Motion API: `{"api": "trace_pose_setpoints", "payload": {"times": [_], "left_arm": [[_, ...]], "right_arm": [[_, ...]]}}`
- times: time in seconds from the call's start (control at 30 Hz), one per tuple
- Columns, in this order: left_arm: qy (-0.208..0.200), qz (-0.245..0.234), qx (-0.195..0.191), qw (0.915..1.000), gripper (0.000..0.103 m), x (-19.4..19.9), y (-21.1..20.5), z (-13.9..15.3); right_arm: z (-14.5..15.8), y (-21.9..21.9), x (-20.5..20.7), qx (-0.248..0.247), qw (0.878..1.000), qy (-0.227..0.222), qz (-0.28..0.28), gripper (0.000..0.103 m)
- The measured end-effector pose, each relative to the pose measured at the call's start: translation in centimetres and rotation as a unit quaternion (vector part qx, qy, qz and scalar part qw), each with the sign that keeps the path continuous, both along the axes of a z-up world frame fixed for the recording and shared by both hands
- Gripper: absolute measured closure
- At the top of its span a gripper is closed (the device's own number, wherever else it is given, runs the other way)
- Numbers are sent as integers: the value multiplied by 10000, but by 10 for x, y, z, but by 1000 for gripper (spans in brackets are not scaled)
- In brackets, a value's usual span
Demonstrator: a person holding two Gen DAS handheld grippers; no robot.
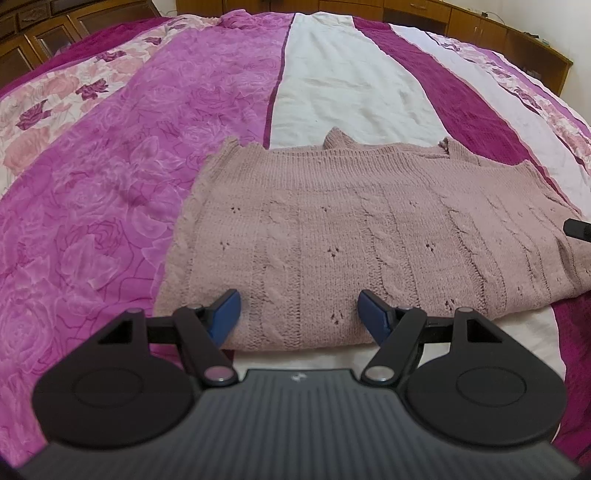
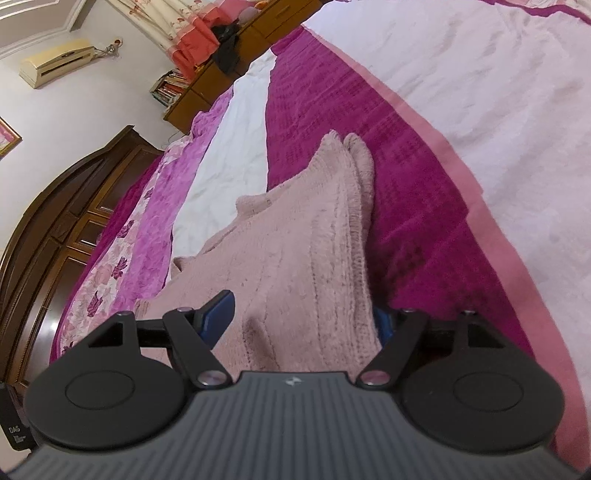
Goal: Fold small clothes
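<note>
A dusty-pink knitted sweater lies folded on the bed, its near edge toward me. My left gripper is open, its blue pads spread on either side of the sweater's near folded edge. In the right wrist view the same sweater runs between the fingers of my right gripper, which is open and straddles the sweater's side edge. Its left blue pad lies on top of the knit and the right pad is mostly hidden under the fabric. The right gripper's tip shows at the sweater's right edge in the left wrist view.
The bed carries a bedspread with pink rose-print, white and magenta stripes. Wooden cabinets stand beyond the far edge. In the right wrist view a dark wooden headboard, a low shelf with books and an air conditioner show.
</note>
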State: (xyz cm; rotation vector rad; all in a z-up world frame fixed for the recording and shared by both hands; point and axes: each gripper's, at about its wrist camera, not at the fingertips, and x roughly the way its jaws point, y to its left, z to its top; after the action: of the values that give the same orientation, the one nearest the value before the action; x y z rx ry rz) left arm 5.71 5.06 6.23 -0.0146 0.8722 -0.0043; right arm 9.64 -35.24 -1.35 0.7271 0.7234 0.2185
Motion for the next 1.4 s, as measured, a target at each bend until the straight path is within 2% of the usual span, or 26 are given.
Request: {"api": "trace_pose_setpoints", "payload": {"times": [0.2, 0.37, 0.47, 0.53, 0.57, 0.9, 1.03, 1.13, 1.33, 1.4], "left_arm": [[3, 1, -8, 10000, 31, 1, 0, 0], [12, 1, 6, 10000, 31, 1, 0, -2], [18, 1, 10, 10000, 31, 2, 1, -3], [18, -3, 6, 10000, 31, 2, 0, -4], [20, -2, -2, 10000, 31, 2, 1, -4], [27, 6, -29, 10000, 31, 3, 2, -4], [29, 4, -31, 10000, 31, 3, 2, -4], [29, 4, -33, 10000, 31, 3, 2, -4], [26, 10, -59, 10000, 31, 3, 4, -2], [26, 12, -65, 10000, 31, 3, 4, -2]], "right_arm": [[3, 10, 4, 22, 9996, -118, 261, 25], [-5, 13, 7, 98, 9998, -76, 177, 31], [-7, 15, 8, 102, 9997, -62, 200, 47], [-9, 14, 7, 297, 9992, -38, 252, 60], [-10, 13, 6, 405, 9988, -52, 252, 62], [-20, 15, 3, 439, 9990, -17, 54, 60], [-23, 14, 4, 511, 9986, 6, 123, 53], [-23, 17, 5, 423, 9990, -16, 172, 52], [-26, 18, 1, 478, 9988, -116, 26, 54], [-26, 17, -1, 455, 9989, -127, -61, 61]]}}
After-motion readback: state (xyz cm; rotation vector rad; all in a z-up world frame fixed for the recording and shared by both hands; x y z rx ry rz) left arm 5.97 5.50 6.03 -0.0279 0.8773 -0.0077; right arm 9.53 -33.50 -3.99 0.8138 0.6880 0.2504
